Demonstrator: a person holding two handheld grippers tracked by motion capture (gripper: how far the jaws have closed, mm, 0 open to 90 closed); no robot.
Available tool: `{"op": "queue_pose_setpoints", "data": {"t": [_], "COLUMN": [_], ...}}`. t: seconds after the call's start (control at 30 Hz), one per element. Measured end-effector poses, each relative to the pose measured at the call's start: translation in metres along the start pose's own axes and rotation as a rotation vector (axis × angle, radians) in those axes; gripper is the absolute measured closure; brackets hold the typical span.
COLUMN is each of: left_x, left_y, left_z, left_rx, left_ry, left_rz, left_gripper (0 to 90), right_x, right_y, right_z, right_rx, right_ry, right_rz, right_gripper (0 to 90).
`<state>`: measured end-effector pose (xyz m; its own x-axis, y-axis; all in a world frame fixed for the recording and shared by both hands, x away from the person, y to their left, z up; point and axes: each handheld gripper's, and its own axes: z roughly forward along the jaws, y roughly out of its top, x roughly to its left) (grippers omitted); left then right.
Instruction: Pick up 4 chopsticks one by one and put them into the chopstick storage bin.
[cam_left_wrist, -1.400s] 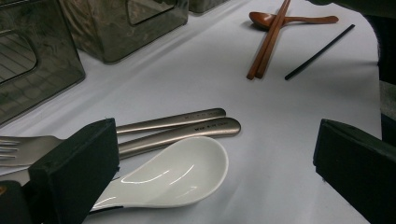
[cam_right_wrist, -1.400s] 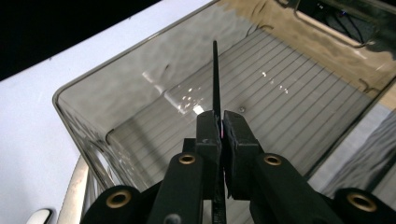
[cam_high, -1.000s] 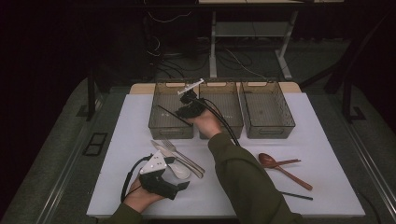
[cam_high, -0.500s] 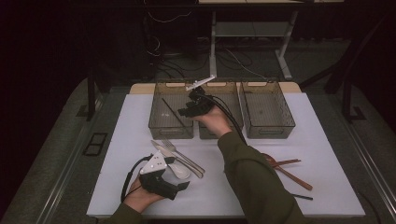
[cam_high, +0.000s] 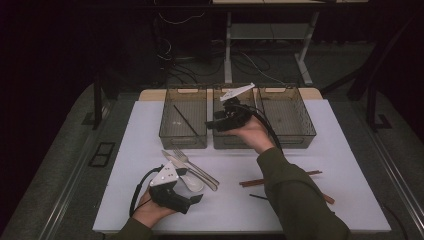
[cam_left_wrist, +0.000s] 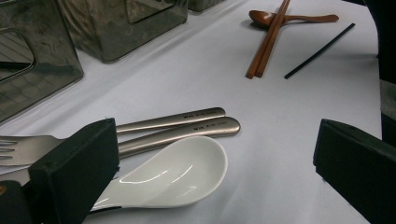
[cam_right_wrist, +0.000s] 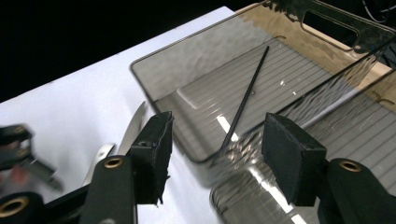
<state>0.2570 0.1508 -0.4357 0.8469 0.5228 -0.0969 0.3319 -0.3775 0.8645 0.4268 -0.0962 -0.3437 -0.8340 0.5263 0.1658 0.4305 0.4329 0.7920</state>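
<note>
My right hand-held gripper (cam_high: 209, 124) is up over the three smoky see-through plastic bins at the back of the white bench (cam_high: 350, 165), hanging above the middle bin (cam_high: 231, 142) with its nose aimed toward the left bin (cam_high: 183, 120). Its jaws have just been opening and there's nothing between them; in the right gripper view the two black pads (cam_right_wrist: 156, 154) stand apart with the bin walls showing in the gap. The thin black chopstick (cam_high: 185, 120) lies loose in the left bin, slanted across the ribbed floor, well clear of the pads. My left hand-held gripper (cam_high: 196, 199) sits low at the near-left part of the bench, jaws wide and gripping nothing, with the glossy white ceramic soup spoon (cam_left_wrist: 173, 175) lying just in front of it, right by one jaw. Two steel handles (cam_left_wrist: 187, 126) and a steel fork (cam_left_wrist: 21, 148) lie side by side touching the spoon's far edge. Off to the right there's a pair of brown wooden chopsticks (cam_left_wrist: 267, 42) crossing a brown wooden spoon (cam_left_wrist: 299, 18), and a second thin black chopstick (cam_left_wrist: 320, 50) just beside them.
</note>
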Motion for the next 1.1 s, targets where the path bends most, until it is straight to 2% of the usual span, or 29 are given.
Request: {"op": "queue_pose_setpoints", "data": {"t": [0.3,0.47,0.7,0.9,1.0,1.1], "left_x": [-0.001,-0.001,0.000,0.000,0.001,0.001], "left_y": [0.000,0.000,0.000,0.000,0.000,0.000], "left_z": [0.001,0.001,0.001,0.002,0.002,0.003], "left_rx": [-0.002,0.004,0.009,0.007,0.012,0.015], "left_ry": [-0.003,-0.004,-0.003,-0.001,0.002,0.002], "left_rz": [-0.015,-0.014,-0.013,-0.009,-0.011,-0.012], "left_gripper": [0.0,0.0,0.0,0.0,0.0,0.0], "right_x": [0.000,0.001,0.006,0.008,0.007,0.008], "right_y": [-0.021,-0.032,-0.053,-0.073,-0.084,-0.093], "right_z": [-0.032,-0.048,-0.070,-0.089,-0.100,-0.109], "right_rx": [-0.011,-0.024,-0.028,-0.032,-0.030,-0.031], "right_ry": [0.015,0.027,0.041,0.035,0.055,0.059], "right_rz": [-0.043,-0.052,-0.092,-0.082,-0.063,-0.075], "right_gripper": [43.6,44.6,46.7,51.6,55.0,58.3]}}
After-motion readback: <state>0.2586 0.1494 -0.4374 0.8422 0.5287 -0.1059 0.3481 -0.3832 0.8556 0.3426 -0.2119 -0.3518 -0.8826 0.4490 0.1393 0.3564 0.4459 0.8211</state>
